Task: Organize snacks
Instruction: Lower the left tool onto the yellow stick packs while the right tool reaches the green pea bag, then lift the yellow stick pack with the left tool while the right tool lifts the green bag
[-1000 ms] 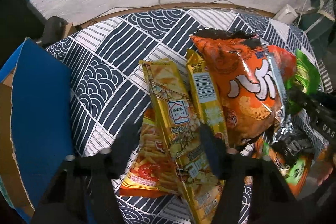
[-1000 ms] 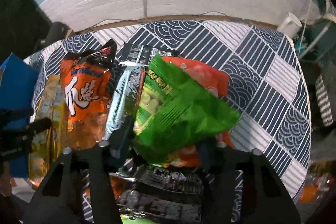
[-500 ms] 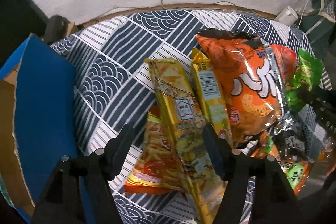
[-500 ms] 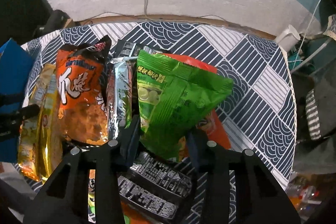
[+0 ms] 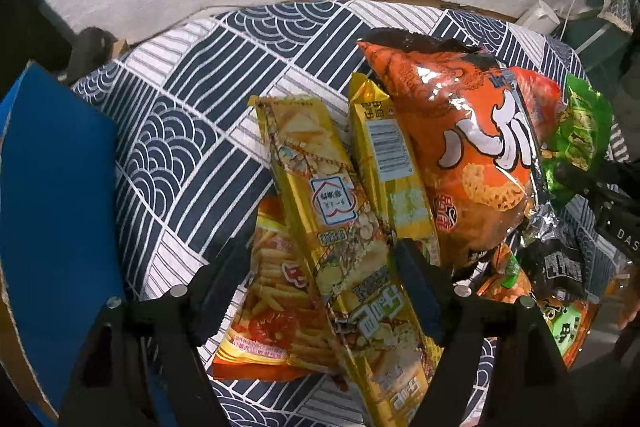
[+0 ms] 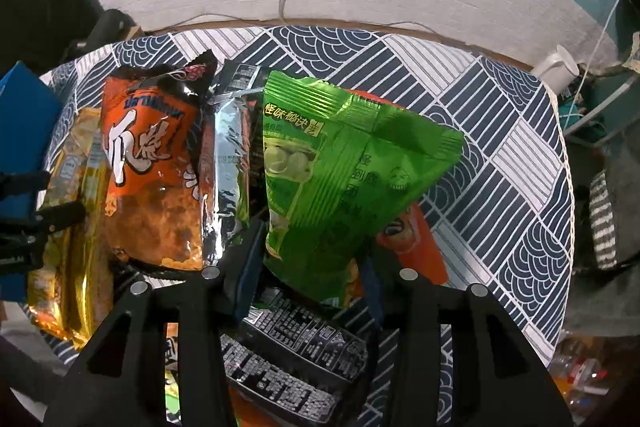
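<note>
Green snack bag (image 6: pixel 344 187) now lifted upright, long axis vertical, pinched in right hand-held gripper (image 6: pixel 312 263); left hand-held gripper (image 5: pixel 320 275) wide.

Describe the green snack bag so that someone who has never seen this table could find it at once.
On the table with the navy and white patterned cloth, look at the pile of snack bags near the front edge. The green bag is at the right end of the pile, lifted between the jaws of the right gripper. It is the only bright green bag; beside it are a silver-edged packet and a big orange bag.
</note>
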`<state>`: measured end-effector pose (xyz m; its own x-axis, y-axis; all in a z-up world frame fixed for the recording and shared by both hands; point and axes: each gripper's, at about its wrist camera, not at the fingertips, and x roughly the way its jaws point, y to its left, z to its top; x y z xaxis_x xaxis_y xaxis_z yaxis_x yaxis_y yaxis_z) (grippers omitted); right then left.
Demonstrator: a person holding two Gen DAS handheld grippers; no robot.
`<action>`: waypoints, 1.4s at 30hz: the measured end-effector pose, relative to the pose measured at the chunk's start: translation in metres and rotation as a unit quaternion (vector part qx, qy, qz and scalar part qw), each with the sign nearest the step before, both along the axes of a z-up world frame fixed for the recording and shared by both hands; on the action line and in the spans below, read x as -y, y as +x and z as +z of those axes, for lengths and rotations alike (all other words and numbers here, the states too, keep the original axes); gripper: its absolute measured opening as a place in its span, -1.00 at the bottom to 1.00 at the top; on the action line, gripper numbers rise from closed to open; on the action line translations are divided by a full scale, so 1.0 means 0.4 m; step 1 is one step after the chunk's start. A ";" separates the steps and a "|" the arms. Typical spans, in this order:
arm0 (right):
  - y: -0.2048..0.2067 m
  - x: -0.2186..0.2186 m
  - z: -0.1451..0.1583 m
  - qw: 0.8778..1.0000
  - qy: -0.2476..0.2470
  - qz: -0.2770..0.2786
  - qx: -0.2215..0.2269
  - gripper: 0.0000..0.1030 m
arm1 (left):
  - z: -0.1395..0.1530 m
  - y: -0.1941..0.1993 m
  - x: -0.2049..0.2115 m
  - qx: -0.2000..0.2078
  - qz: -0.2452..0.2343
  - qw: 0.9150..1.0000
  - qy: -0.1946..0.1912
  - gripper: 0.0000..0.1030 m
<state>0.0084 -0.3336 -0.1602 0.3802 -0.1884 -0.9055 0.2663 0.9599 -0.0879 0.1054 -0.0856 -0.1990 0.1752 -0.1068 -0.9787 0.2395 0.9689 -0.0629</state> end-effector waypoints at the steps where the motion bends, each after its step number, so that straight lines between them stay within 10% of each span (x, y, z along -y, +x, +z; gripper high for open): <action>1: 0.000 0.000 0.001 1.000 0.000 0.001 -0.001 -0.18 | -0.002 0.000 -0.011 -0.004 0.002 1.000 -0.009 0.40; 14: 0.005 -0.003 -0.004 1.000 -0.009 0.003 -0.002 -0.17 | -0.005 -0.025 -0.024 0.019 -0.017 1.000 0.001 0.27; 19: -0.002 -0.015 0.008 1.000 -0.016 0.012 0.005 -0.31 | 0.016 -0.032 -0.012 0.025 -0.025 0.999 0.005 -0.29; 26: -0.013 -0.027 0.045 1.000 -0.021 0.018 0.015 -0.36 | 0.051 -0.065 -0.009 0.038 -0.041 0.998 0.003 -0.44; 42: -0.042 -0.082 0.135 0.996 -0.047 0.049 0.055 -0.36 | 0.166 -0.105 -0.058 0.103 -0.040 0.994 -0.002 -0.45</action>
<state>-0.0083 -0.3009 -0.1062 0.4967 -0.2275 -0.8376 0.1841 0.9707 -0.1544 0.0635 -0.0623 -0.1326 0.3622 -0.1320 -0.9227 0.3242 0.9459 -0.0080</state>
